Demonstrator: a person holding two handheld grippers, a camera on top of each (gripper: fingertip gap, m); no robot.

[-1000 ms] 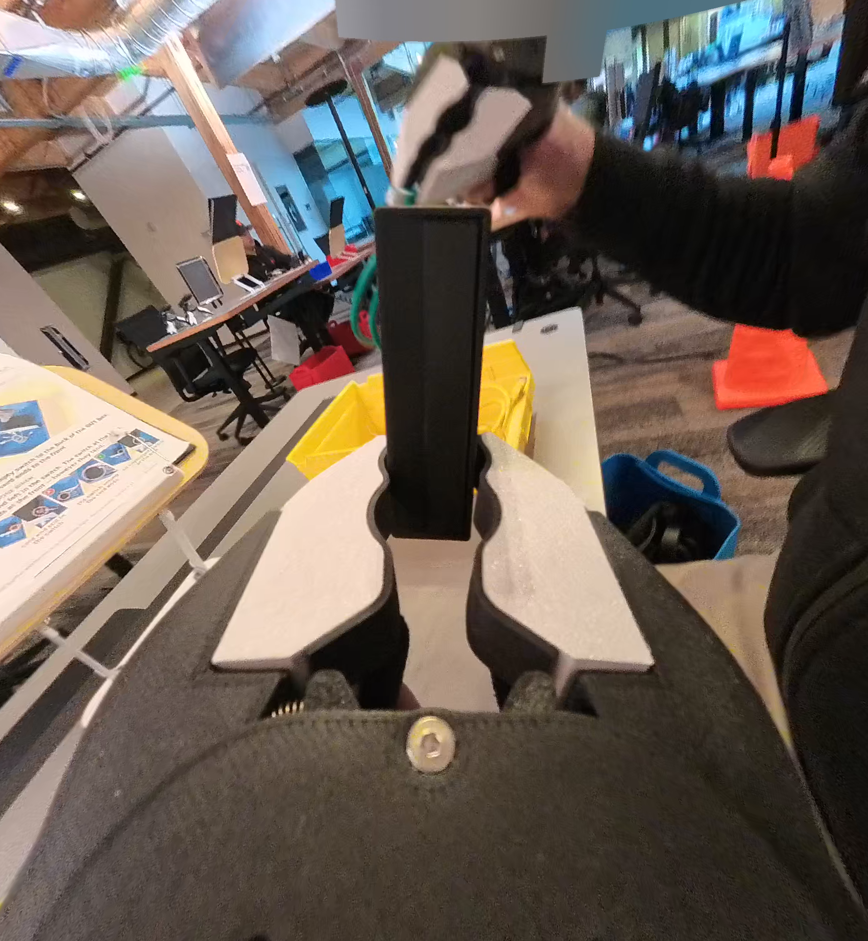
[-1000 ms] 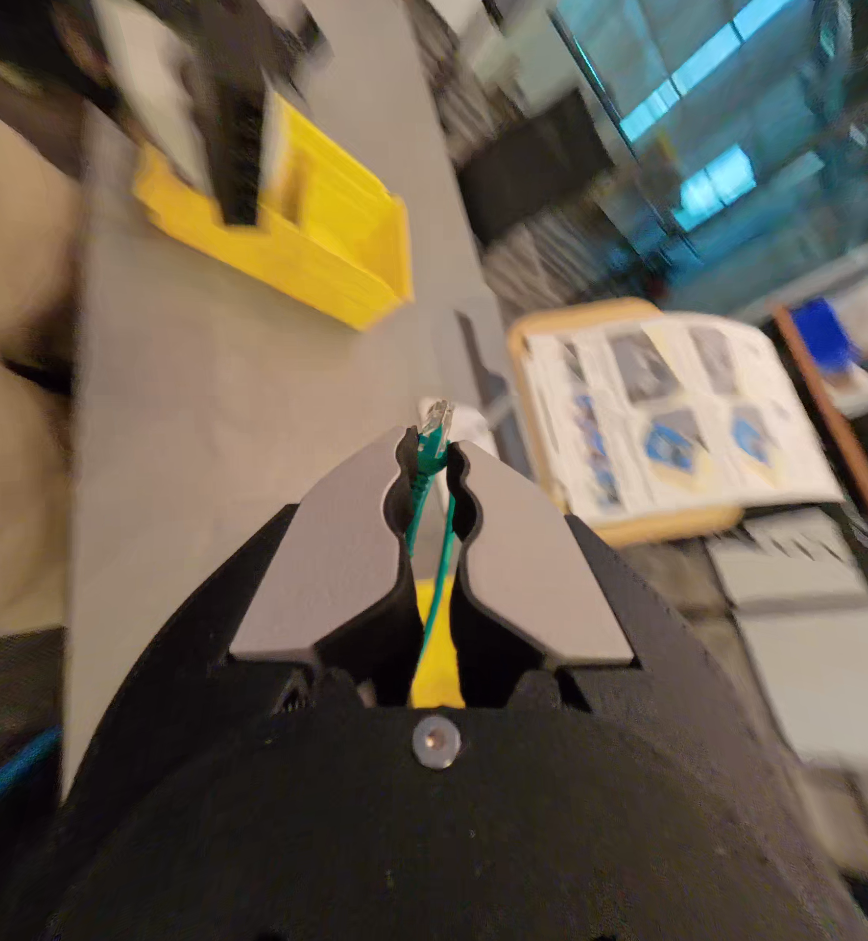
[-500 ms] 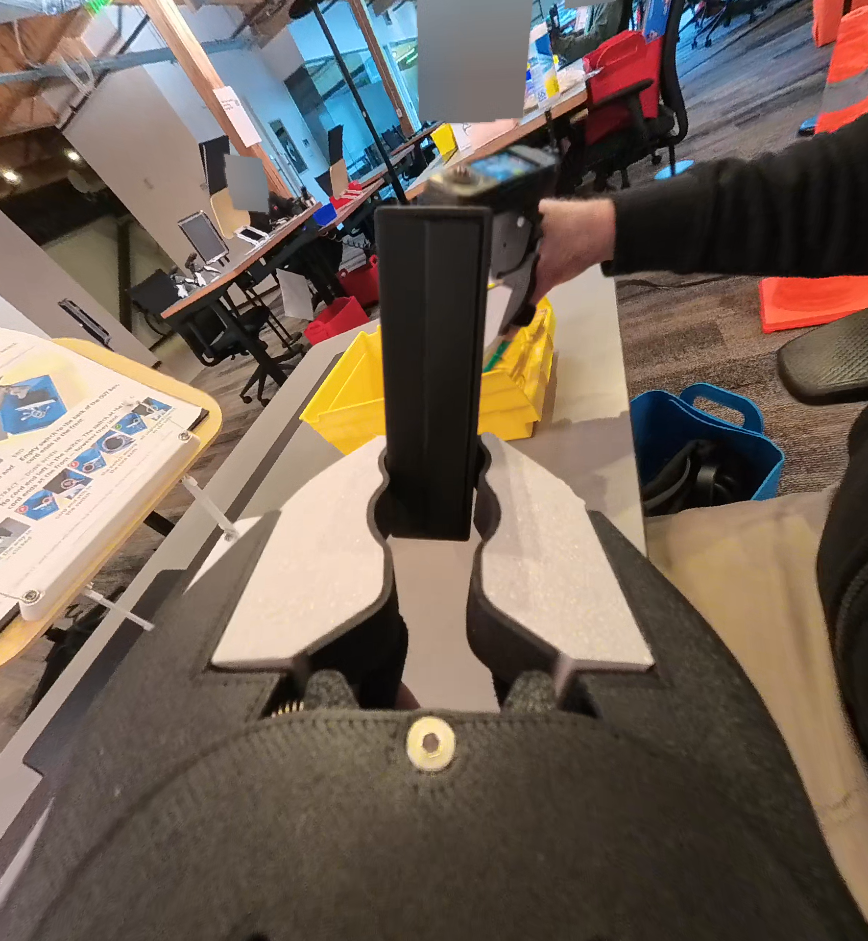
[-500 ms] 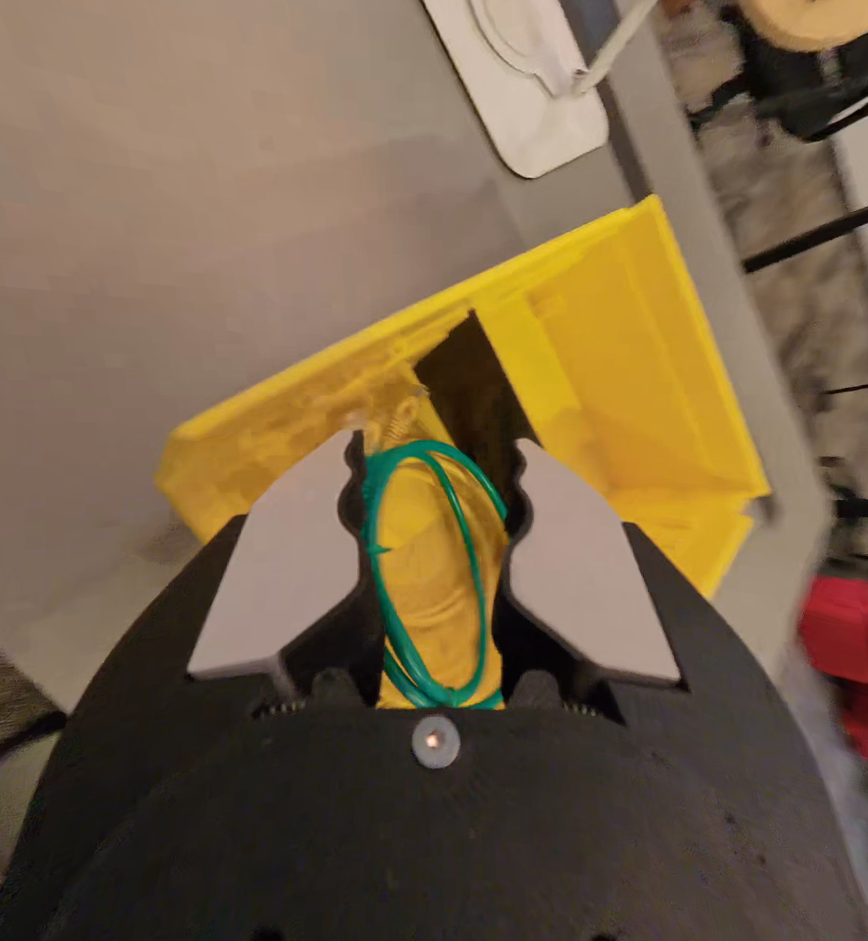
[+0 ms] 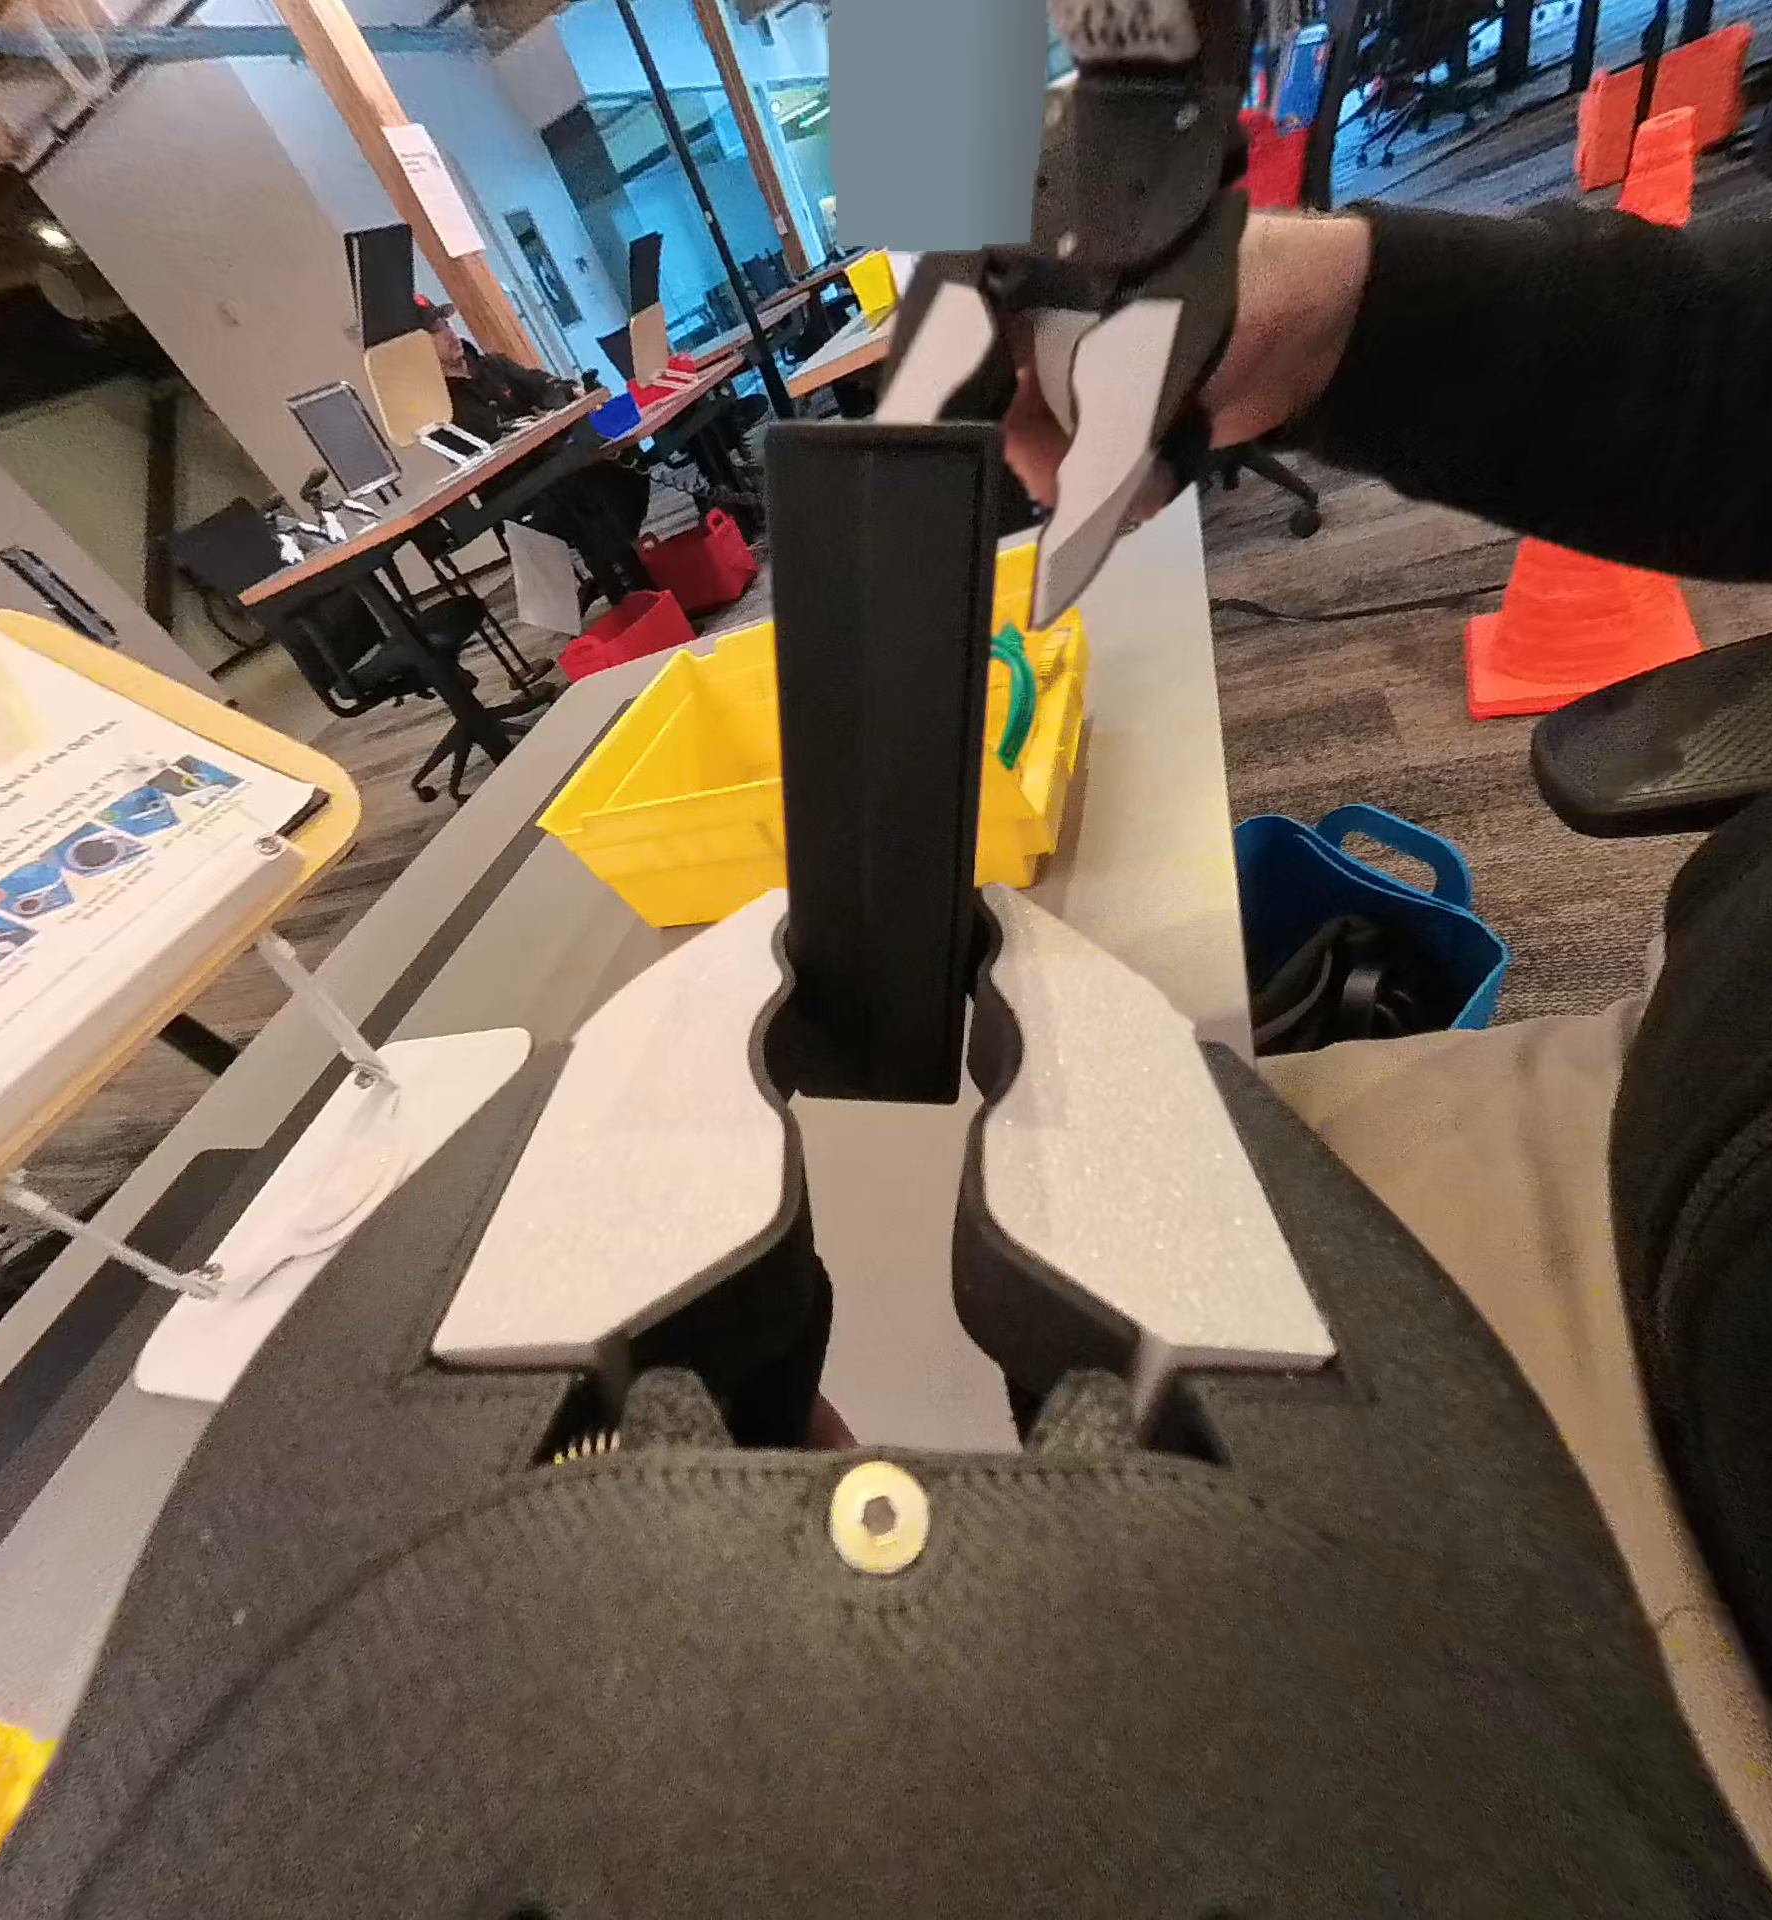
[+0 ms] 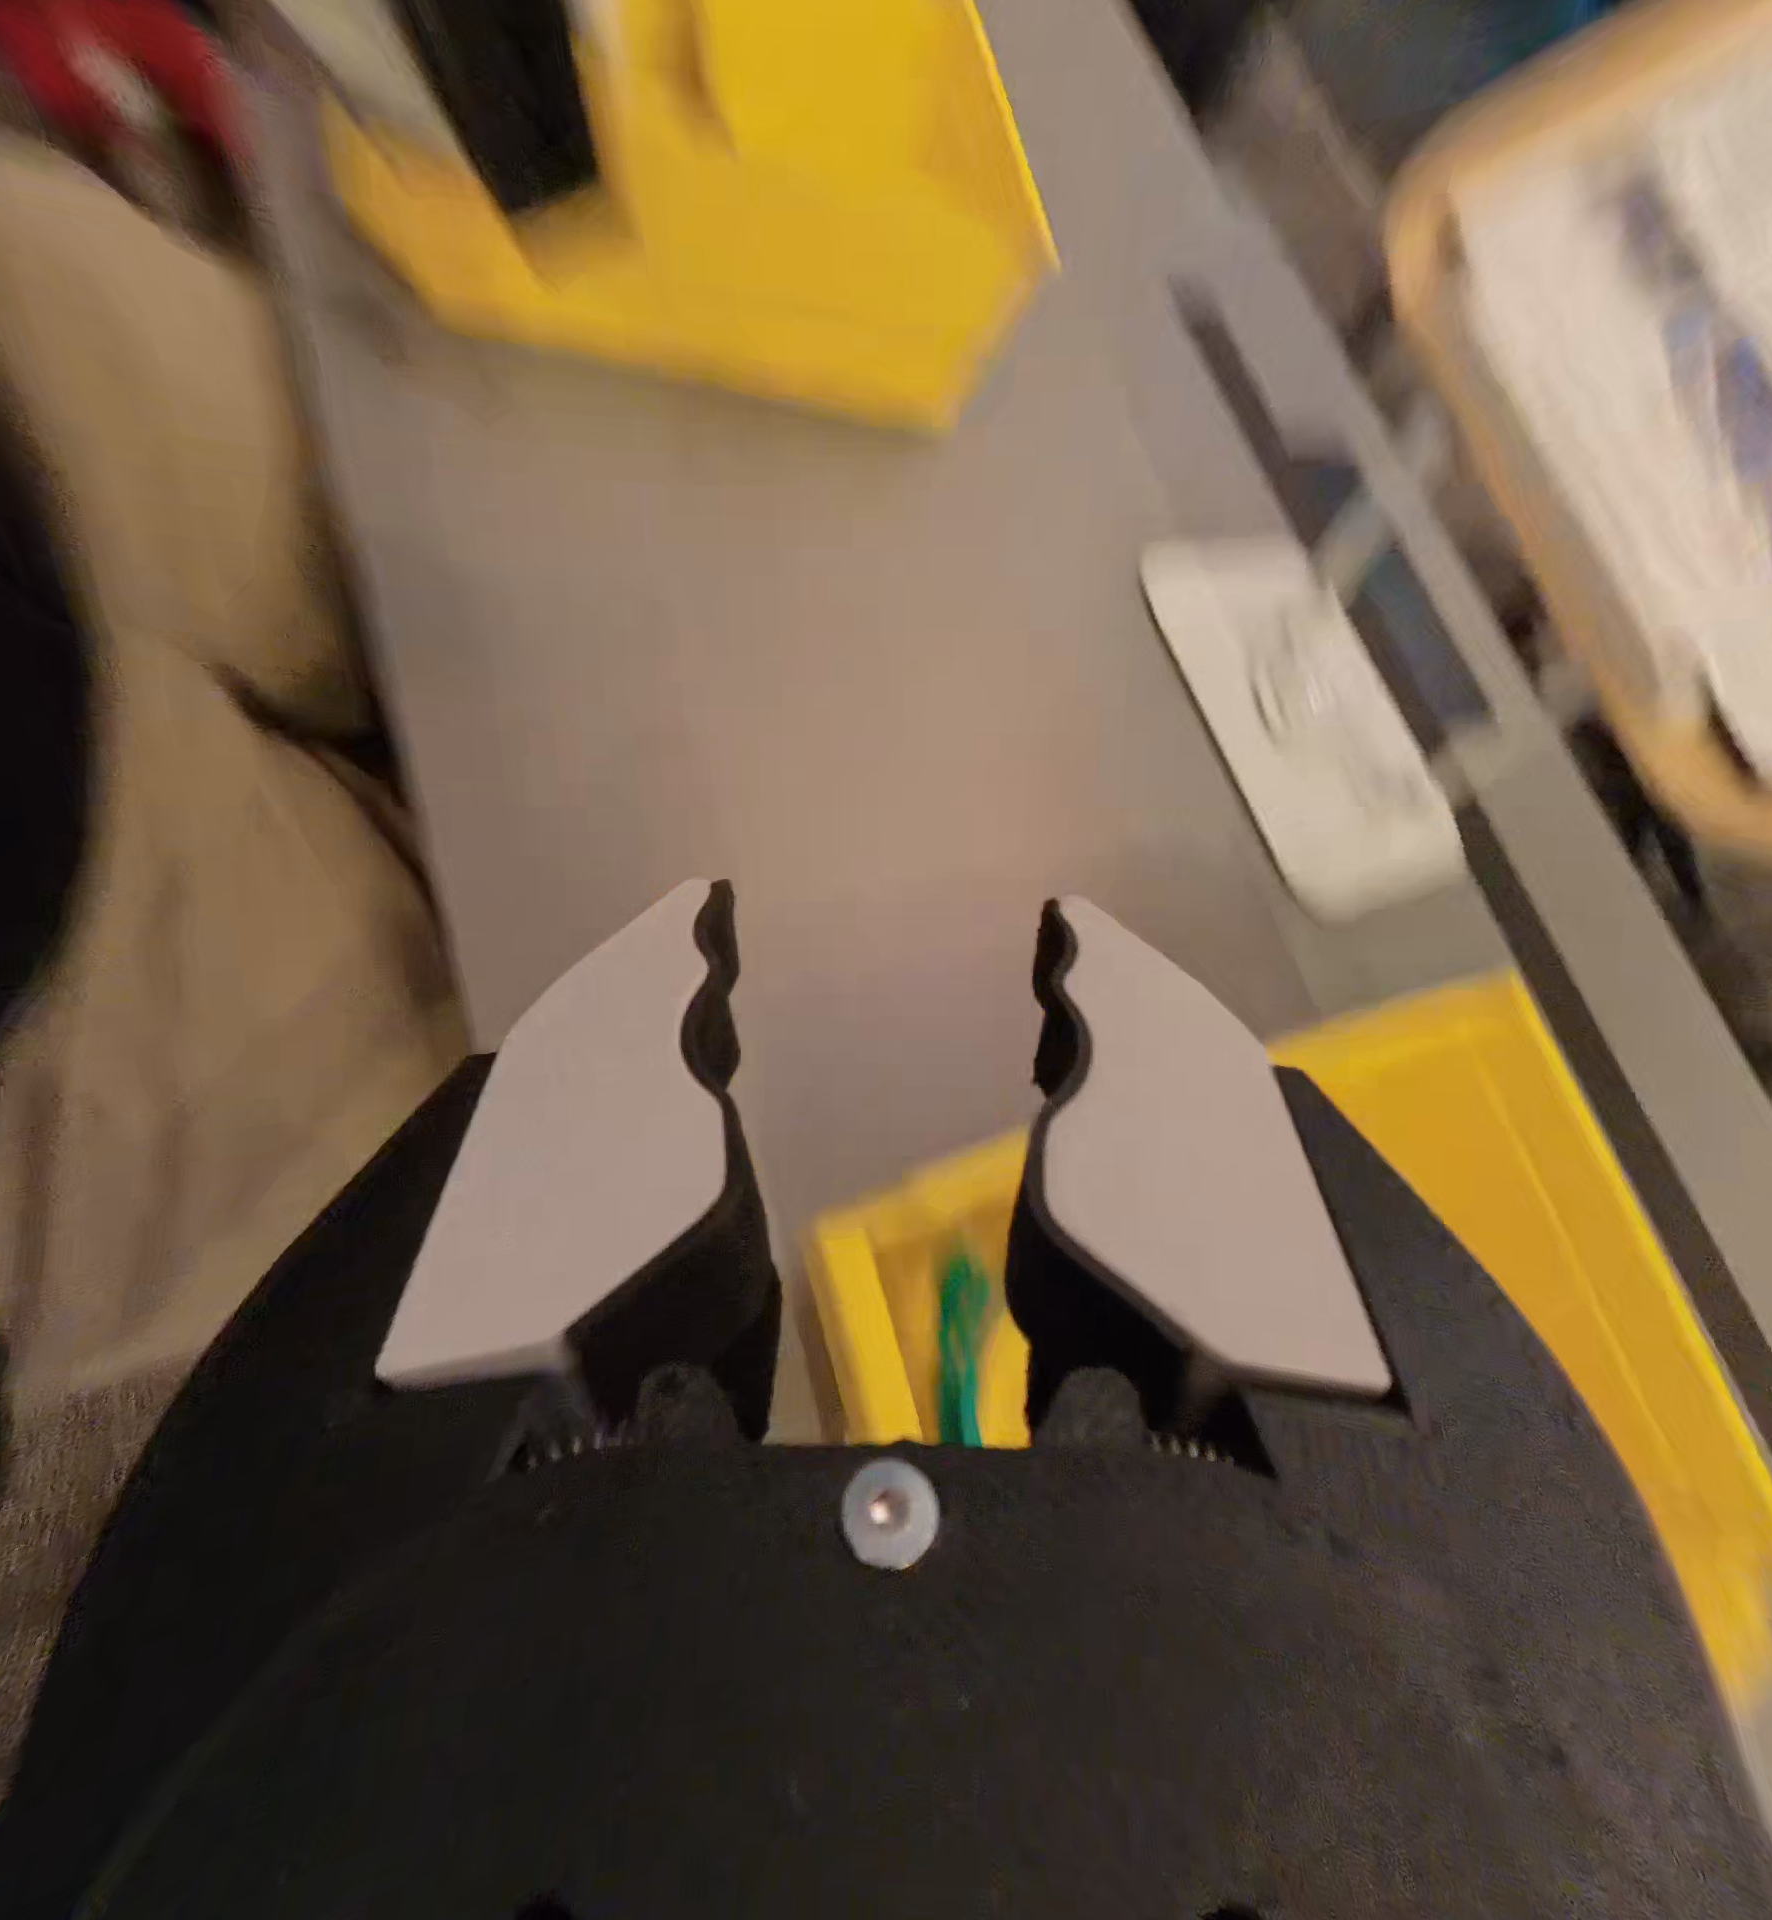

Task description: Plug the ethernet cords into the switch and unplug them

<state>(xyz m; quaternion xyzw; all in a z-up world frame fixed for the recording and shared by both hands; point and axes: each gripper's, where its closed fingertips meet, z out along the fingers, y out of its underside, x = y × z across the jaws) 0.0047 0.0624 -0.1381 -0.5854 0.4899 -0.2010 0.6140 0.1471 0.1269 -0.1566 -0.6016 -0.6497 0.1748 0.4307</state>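
My left gripper (image 5: 877, 935) is shut on the black switch (image 5: 877, 727) and holds it upright above the grey table (image 5: 1142, 831). A green ethernet cord (image 5: 1012, 691) lies in the yellow bin (image 5: 695, 810) behind the switch. My right gripper (image 6: 887, 914) is open and empty. It also shows in the left wrist view (image 5: 1027, 416), above the bin's far end, held by a hand in a black sleeve. The blurred right wrist view shows the green cord (image 6: 960, 1351) in the bin (image 6: 1484, 1247) below the jaws, and the switch (image 6: 518, 104) at the top.
A second yellow bin (image 6: 757, 260) sits by the switch near the person's beige trousers (image 6: 186, 831). An instruction board (image 5: 82, 831) on a white stand base (image 5: 342, 1174) is at the left. A blue basket (image 5: 1370, 935) and orange cones (image 5: 1578, 634) are on the floor. Across from one pair of fingers to the other is roughly 15 centimetres.
My right gripper carried the green cord to the yellow bin, opened and let it go, then lifted away empty. My left gripper kept hold of the switch, tilting down a little.
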